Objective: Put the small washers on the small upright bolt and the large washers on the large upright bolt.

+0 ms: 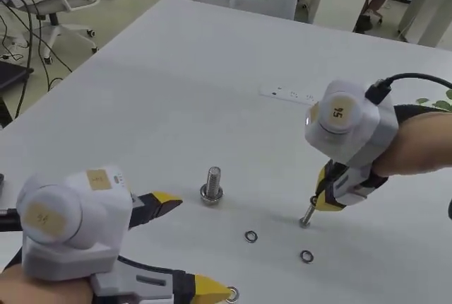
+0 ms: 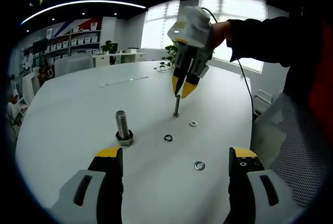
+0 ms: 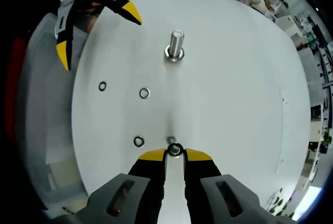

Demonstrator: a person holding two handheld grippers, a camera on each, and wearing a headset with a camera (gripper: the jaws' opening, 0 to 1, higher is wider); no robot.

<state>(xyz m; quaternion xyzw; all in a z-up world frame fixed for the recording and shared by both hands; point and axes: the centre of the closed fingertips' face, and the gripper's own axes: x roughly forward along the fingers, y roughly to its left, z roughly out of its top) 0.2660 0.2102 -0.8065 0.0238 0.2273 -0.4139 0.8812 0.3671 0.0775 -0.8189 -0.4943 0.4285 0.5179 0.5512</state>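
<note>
Looking through the head view, I see my right hand-held gripper (image 1: 323,203) at the top of the small bolt (image 1: 306,218), with loose washers (image 1: 251,236) on the table (image 1: 176,92) and the large bolt (image 1: 212,185) further left. In the left gripper view, my left hand-held gripper (image 2: 176,153) is released, jaws wide. In the right gripper view, the jaws pinch a small washer (image 3: 175,150) by its rim. I judge it light, stiff and slippery, so an edge hold suits it.

Bright, even light on the white counter (image 1: 212,92), shadows faint and soft. In the left gripper view, ceiling strip lights (image 2: 83,3) and windows (image 2: 157,25) blow out white; both gripper views bend hard at the edges, crisp at centre.
</note>
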